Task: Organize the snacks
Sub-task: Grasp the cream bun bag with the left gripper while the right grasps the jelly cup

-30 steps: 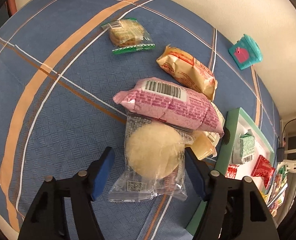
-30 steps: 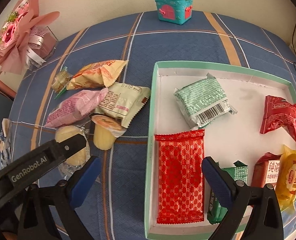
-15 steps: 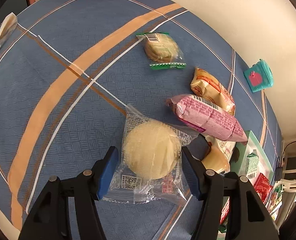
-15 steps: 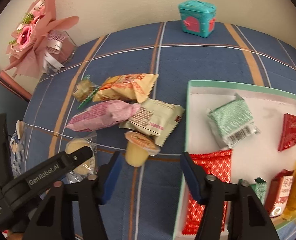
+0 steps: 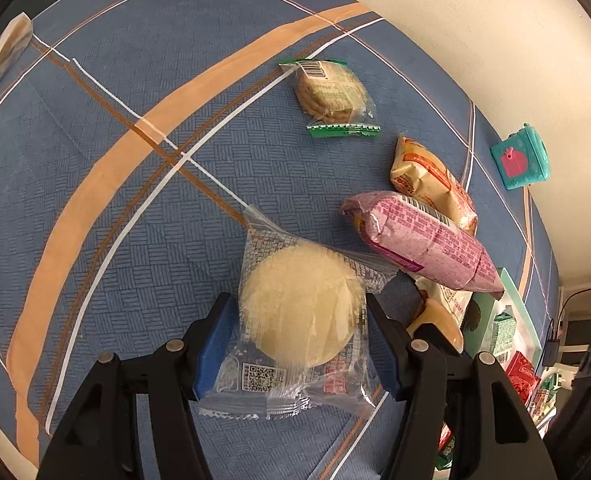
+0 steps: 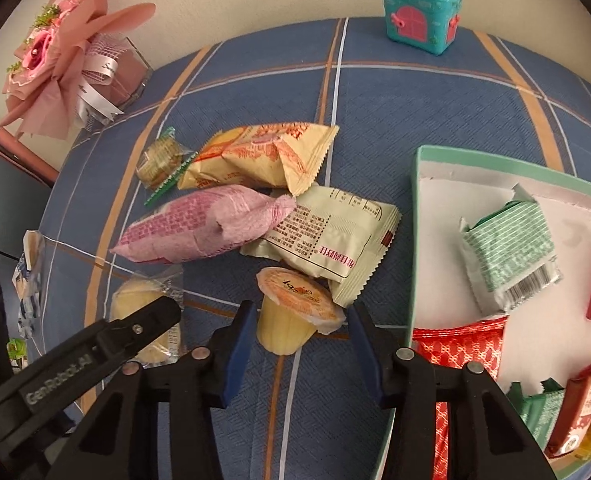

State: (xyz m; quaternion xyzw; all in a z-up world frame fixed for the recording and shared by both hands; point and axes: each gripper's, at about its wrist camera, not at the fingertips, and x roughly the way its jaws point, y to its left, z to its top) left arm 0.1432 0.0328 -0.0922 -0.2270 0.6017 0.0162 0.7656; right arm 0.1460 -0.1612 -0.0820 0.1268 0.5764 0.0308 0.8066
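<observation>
While several wrapped snacks are already gathered in the green-rimmed white cardboard tray (image 6: 415, 216), the task is judged about half done. At far left, the left gripper (image 5: 299, 332) is seen with its blue pads pressed against the clear-wrapped round pale cake (image 5: 299, 308), apparently clamped on it above the blue plaid tablecloth (image 5: 95, 128). To its right lie the green-edged biscuit packet (image 5: 329, 94), the pink crinkled packet (image 6: 199, 224), the orange-printed yellow packet (image 6: 263, 156) and the pale green printed packet (image 6: 331, 240), all still outside the tray. The right gripper (image 6: 299, 344) is held apart, straddling the orange-lidded yellow jelly cup (image 6: 291, 312) without evident contact. The tray's right part is cut off, and whether the cake is lifted cannot be told.
</observation>
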